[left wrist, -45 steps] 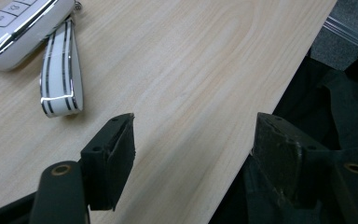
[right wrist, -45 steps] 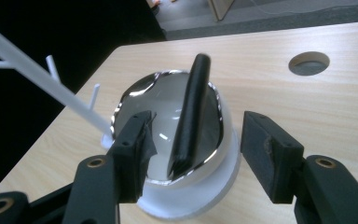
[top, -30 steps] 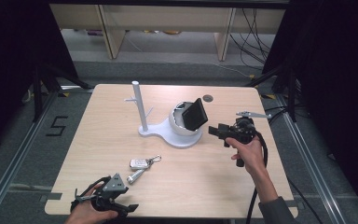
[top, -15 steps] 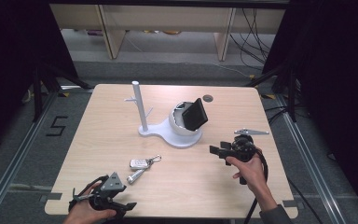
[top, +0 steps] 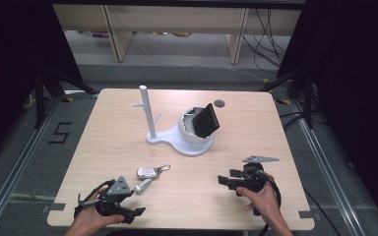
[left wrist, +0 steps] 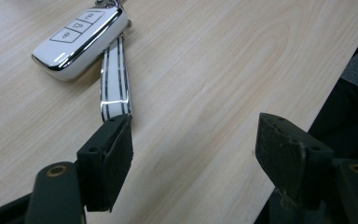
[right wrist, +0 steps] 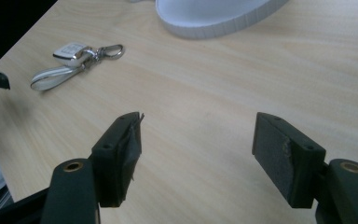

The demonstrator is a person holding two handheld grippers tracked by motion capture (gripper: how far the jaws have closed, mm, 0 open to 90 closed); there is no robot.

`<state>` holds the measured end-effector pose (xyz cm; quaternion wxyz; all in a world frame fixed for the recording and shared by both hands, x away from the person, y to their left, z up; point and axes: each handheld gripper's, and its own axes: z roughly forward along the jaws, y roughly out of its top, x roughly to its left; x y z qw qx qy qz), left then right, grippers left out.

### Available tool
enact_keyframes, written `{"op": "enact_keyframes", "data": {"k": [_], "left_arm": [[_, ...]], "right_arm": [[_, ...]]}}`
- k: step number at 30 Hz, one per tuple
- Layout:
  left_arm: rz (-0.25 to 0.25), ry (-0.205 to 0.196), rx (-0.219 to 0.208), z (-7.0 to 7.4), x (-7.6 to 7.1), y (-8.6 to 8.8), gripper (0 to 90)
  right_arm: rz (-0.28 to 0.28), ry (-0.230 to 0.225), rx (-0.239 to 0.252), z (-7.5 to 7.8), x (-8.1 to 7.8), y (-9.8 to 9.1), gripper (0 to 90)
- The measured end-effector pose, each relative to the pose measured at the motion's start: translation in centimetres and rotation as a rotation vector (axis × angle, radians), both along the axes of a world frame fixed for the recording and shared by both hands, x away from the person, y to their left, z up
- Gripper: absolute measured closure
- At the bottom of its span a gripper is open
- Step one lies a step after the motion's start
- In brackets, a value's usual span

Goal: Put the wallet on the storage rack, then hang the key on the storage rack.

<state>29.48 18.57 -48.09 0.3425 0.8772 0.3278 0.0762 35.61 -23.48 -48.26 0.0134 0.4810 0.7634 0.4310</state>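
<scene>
We hold both grippers low with jaws spread and empty — left gripper [left wrist: 193,163] just beside the car key fob [left wrist: 79,39] and its strap [left wrist: 114,86], right gripper [right wrist: 198,158] well apart — likely lining up a pick.

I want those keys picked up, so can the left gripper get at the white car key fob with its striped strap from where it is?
Probably yes: the left gripper is open, the striped strap of the white car key fob ends by one jaw, with bare wooden table between.

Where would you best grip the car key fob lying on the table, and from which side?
Grip the key fob across its narrow width, coming down from above: it lies flat, with its strap trailing toward the open left gripper, a likely easier alternative.
</scene>
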Motion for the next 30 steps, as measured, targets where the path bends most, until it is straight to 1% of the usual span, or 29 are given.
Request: {"op": "enact_keyframes", "data": {"k": [2,3,4,5,6,7,8,9,10,11,12,13,15,16,17,18,19,20,21,22,23,24,25,26,27,28,29,30], "left_arm": [[-0.003,-0.004,0.004,0.2,0.3,-0.1,27.3],[0.002,-0.016,0.008,0.4,0.6,-0.2,27.2],[-0.002,-0.016,0.004,0.5,0.8,-0.3,27.1],[-0.003,-0.017,0.007,0.6,1.1,-0.4,27.1],[0.005,-0.022,0.007,0.7,1.3,-0.6,27.0],[0.008,-0.03,0.015,0.8,1.7,-0.7,26.9],[0.021,-0.036,0.014,0.9,2.1,-0.9,26.9],[0.023,-0.041,0.022,1.0,2.5,-1.0,26.9],[0.021,-0.043,0.025,1.2,2.9,-1.2,26.9],[0.025,-0.047,0.021,1.3,3.3,-1.4,26.9],[0.025,-0.047,0.021,1.3,3.3,-1.4,26.9],[0.03,-0.048,0.025,1.5,4.1,-1.9,26.9],[0.014,-0.052,0.054,1.7,4.9,-2.4,26.9],[0.004,-0.055,0.064,1.7,5.2,-2.6,26.9],[0.011,-0.048,0.065,1.7,5.5,-2.9,26.9],[0.009,-0.042,0.072,1.7,5.9,-3.1,27.1],[-0.003,-0.044,0.082,1.6,6.3,-3.3,27.1],[-0.011,-0.035,0.098,1.6,6.7,-3.5,27.1],[-0.002,-0.033,0.101,1.6,7.1,-3.7,27.2],[-0.002,-0.033,0.101,1.6,7.1,-3.7,27.2],[-0.003,-0.024,0.117,1.6,7.8,-4.0,27.3],[-0.002,-0.023,0.118,1.6,8.2,-4.1,27.3],[0.0,-0.017,0.123,1.5,8.5,-4.3,27.5],[-0.006,-0.018,0.135,1.5,8.8,-4.5,27.6],[-0.007,-0.014,0.145,1.5,9.0,-4.7,27.8],[-0.011,-0.007,0.157,1.5,9.3,-4.8,27.9],[-0.011,-0.007,0.157,1.5,9.3,-4.8,27.9],[-0.015,0.004,0.174,1.3,9.8,-5.2,28.0]], "right_arm": [[0.011,0.001,-0.016,-0.2,-0.5,0.0,33.0],[0.015,0.006,-0.019,-0.3,-0.7,0.0,32.9],[0.017,0.006,-0.023,-0.4,-0.8,0.0,32.7],[0.006,0.036,-0.002,-0.4,-1.2,0.2,32.4],[0.028,0.009,-0.021,-0.6,-1.2,0.0,32.2],[0.027,0.012,-0.025,-0.7,-1.3,0.0,32.2],[0.026,0.011,-0.033,-0.7,-1.5,0.1,32.2],[0.036,0.005,-0.033,-0.7,-1.6,0.1,32.2],[0.03,0.005,-0.047,-0.7,-1.7,0.1,32.2],[0.043,0.005,-0.032,-0.7,-1.8,0.2,32.2],[0.045,0.004,-0.034,-0.7,-1.9,0.2,32.2],[0.051,0.005,-0.032,-0.7,-1.9,0.2,32.2],[0.051,0.003,-0.035,-0.7,-2.0,0.3,32.2],[0.046,0.013,-0.029,-0.7,-2.1,0.3,32.2],[0.049,-0.002,-0.049,-0.7,-2.1,0.2,32.2],[0.037,0.025,-0.022,-0.8,-2.2,0.4,32.2],[0.035,0.028,-0.026,-0.9,-2.1,0.4,32.2],[0.044,0.028,-0.011,-0.9,-2.2,0.3,32.2],[0.05,0.001,-0.037,-0.9,-2.1,0.0,32.2],[0.048,0.024,-0.008,-0.9,-2.2,0.2,32.2],[0.056,0.0,-0.031,-0.9,-2.1,0.0,32.2],[0.059,0.006,-0.018,-0.9,-2.1,0.0,32.2],[0.056,0.003,-0.019,-0.8,-2.1,0.0,32.2],[0.056,0.006,-0.02,-0.8,-2.1,0.1,32.2],[0.06,0.006,-0.01,-0.9,-2.1,0.1,32.2],[0.06,0.004,-0.025,-0.8,-2.2,0.2,32.2],[0.063,0.008,-0.026,-0.8,-2.2,0.2,32.2],[0.063,0.011,-0.027,-0.8,-2.3,0.3,32.2]]}}
